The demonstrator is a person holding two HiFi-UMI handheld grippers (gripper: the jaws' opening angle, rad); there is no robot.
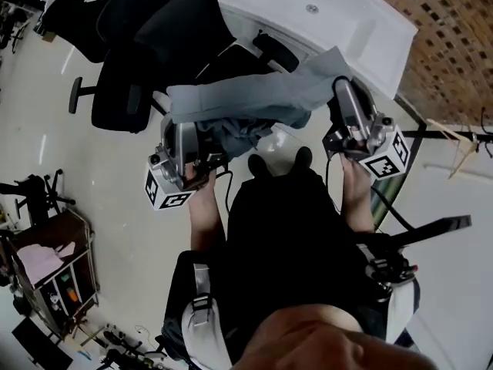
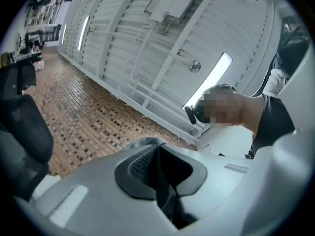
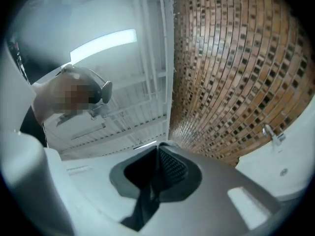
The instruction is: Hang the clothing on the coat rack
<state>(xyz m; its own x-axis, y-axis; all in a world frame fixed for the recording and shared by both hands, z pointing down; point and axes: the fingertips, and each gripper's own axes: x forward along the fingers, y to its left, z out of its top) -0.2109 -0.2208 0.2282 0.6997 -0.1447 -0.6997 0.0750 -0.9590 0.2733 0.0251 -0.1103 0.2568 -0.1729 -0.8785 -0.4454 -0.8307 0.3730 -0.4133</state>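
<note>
holding a grey garment (image 1: 254,99) up between both claws, the person has both arms raised in front of the body in the head view, above a pale floor (image 1: 115,206). the left gripper (image 1: 181,133) has one end of the cloth and the right gripper (image 1: 345,91) the other, so the fabric spans from one to the other as a wide band, with a darker bunched fold sagging beneath it near the left claw. in the left gripper view the jaws are pressed together with a thin strip of fabric pinched in the seam, and a small grey hump of cloth pokes out past the tips. the right gripper view shows much the same: jaws closed tight, dark fabric caught between them, a sliver of grey at the tip. behind the garment sits a black office chair (image 1: 146,45), and beyond it a white table (image 1: 347,14) beside a brick wall (image 1: 454,45). a small cart (image 1: 54,260) with shelves stands well apart at the lower left. both gripper cameras look up at a white slatted ceiling (image 2: 147,43) with long lamps.
</note>
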